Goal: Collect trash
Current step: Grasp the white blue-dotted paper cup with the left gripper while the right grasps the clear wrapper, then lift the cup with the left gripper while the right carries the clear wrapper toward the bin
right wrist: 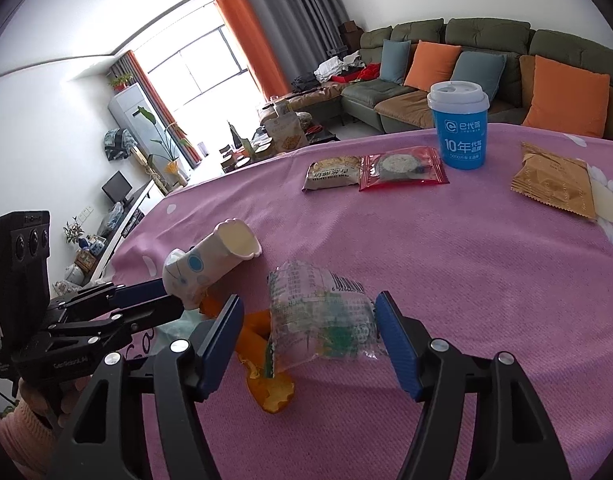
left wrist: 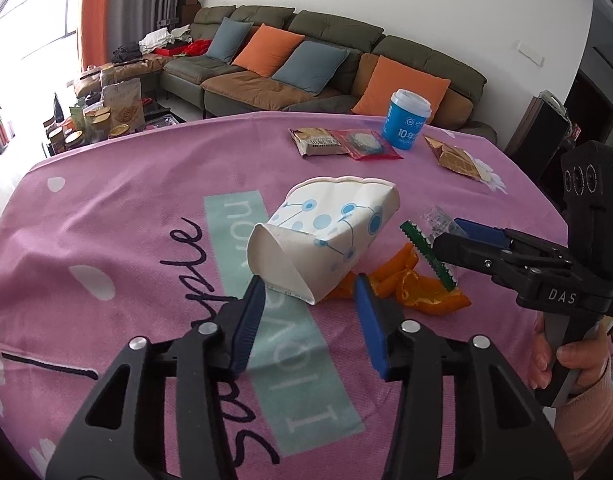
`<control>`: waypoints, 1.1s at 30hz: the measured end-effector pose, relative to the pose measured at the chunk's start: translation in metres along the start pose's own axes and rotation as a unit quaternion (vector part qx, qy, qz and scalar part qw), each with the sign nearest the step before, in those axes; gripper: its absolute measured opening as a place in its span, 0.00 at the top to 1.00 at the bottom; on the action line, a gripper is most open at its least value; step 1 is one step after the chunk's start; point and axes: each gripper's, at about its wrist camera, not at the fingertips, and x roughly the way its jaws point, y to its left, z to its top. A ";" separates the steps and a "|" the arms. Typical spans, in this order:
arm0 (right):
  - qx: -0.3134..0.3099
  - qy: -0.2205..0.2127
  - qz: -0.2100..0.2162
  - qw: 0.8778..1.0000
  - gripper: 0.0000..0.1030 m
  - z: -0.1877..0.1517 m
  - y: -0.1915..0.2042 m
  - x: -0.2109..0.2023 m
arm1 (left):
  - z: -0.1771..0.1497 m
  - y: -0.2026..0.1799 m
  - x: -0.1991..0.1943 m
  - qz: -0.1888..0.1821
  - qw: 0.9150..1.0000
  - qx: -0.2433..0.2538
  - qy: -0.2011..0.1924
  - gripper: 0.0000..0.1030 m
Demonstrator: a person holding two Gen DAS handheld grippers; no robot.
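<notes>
A crushed white paper cup with blue dots (left wrist: 326,232) lies on its side on the pink tablecloth (left wrist: 146,208). My left gripper (left wrist: 310,300) is open, its blue pads on either side of the cup's flattened base. Orange peel (left wrist: 410,284) lies just right of the cup. A clear empty wrapper with a green edge (right wrist: 322,316) rests on the peel (right wrist: 266,384). My right gripper (right wrist: 310,320) is open around that wrapper. It shows in the left wrist view (left wrist: 446,240) at the right. The cup shows in the right wrist view (right wrist: 210,260), with the left gripper (right wrist: 162,300) at its base.
At the far side of the table stand a blue lidded cup (right wrist: 460,124), a beige snack packet (right wrist: 334,174), a red snack packet (right wrist: 402,168) and a brown packet (right wrist: 554,184). Beyond the table are a green sofa (left wrist: 306,60) and a cluttered side table (left wrist: 102,116).
</notes>
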 end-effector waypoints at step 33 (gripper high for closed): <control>0.002 -0.046 0.030 0.998 0.56 0.002 0.011 -0.036 | -0.018 0.007 -0.032 -0.002 0.999 0.019 -0.026 0.95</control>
